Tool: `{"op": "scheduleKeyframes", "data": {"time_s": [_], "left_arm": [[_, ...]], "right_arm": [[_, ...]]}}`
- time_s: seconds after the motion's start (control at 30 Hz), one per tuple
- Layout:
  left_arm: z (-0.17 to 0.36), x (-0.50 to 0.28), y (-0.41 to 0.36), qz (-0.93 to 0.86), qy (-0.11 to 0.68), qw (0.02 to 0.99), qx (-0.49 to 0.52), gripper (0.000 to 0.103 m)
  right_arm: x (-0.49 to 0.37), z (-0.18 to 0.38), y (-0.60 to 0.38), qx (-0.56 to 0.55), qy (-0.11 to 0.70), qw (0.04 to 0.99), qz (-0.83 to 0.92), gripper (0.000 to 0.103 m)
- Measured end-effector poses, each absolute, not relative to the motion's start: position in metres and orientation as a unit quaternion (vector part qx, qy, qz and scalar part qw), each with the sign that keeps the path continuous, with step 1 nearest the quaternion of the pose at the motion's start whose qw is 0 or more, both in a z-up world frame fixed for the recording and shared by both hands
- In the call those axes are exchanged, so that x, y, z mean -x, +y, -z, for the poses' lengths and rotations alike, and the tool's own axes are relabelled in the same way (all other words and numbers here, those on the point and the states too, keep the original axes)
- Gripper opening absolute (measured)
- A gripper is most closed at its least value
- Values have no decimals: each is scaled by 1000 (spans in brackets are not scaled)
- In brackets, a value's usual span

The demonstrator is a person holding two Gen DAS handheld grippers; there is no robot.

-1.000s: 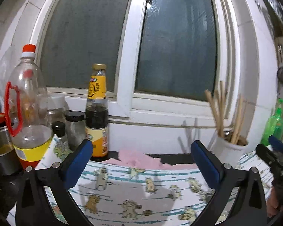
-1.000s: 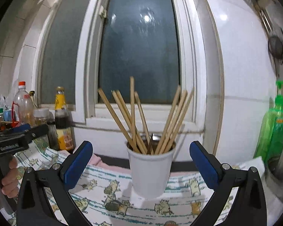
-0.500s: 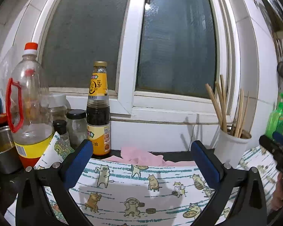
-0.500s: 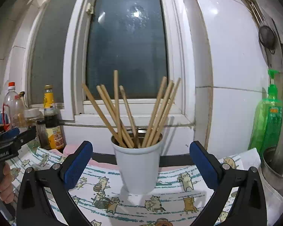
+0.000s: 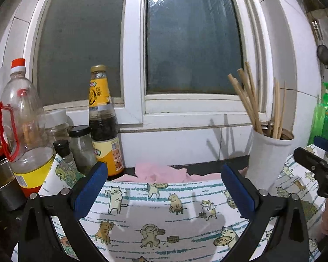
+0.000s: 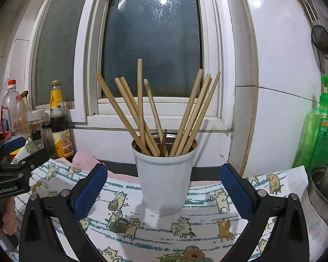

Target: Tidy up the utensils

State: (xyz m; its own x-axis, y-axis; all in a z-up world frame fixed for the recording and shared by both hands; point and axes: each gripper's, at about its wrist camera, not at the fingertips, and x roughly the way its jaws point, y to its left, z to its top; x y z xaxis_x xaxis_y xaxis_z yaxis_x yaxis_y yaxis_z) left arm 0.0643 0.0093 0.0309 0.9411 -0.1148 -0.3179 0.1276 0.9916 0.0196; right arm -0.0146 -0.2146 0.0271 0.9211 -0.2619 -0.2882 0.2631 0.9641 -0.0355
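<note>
A white cup (image 6: 165,179) stands on the cat-print cloth (image 6: 155,229) under the window, with several wooden chopsticks (image 6: 142,111) fanned out of it. My right gripper (image 6: 163,188) is open, its blue pads either side of the cup and a little in front of it. In the left wrist view the same cup (image 5: 266,157) and chopsticks (image 5: 247,100) sit at the right. My left gripper (image 5: 164,187) is open over bare cloth (image 5: 159,222), holding nothing. The right gripper's tip (image 5: 317,161) shows at that view's right edge.
Sauce bottle (image 5: 103,122), oil bottle (image 5: 21,126), small jars (image 5: 81,144) and a metal pot (image 5: 0,185) crowd the left. A pink rag (image 5: 161,171) lies at the cloth's back edge. Green soap bottle (image 6: 317,131) and a steel basin (image 6: 323,187) stand on the right.
Both views have shifted slightly: the cup now sits more central between my right pads and nearer, and it shows closer in the left view. Both grippers stay open.
</note>
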Motion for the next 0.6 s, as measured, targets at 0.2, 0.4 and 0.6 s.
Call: {"op": "scheduleKeyframes", "data": {"time_s": [0.2,0.4,0.6], "left_arm": [[-31,-63,11,57,156,986,-21,103],[-32,-63,12,57,157,986,-22,103],[-32,-64,12,52,159,986,-21,103]], "right_arm": [[16,-28,-219,-10,145,979,140,103],[17,-28,-221,-10,144,979,143,103],[16,-28,-221,-9,146,979,142,103]]}}
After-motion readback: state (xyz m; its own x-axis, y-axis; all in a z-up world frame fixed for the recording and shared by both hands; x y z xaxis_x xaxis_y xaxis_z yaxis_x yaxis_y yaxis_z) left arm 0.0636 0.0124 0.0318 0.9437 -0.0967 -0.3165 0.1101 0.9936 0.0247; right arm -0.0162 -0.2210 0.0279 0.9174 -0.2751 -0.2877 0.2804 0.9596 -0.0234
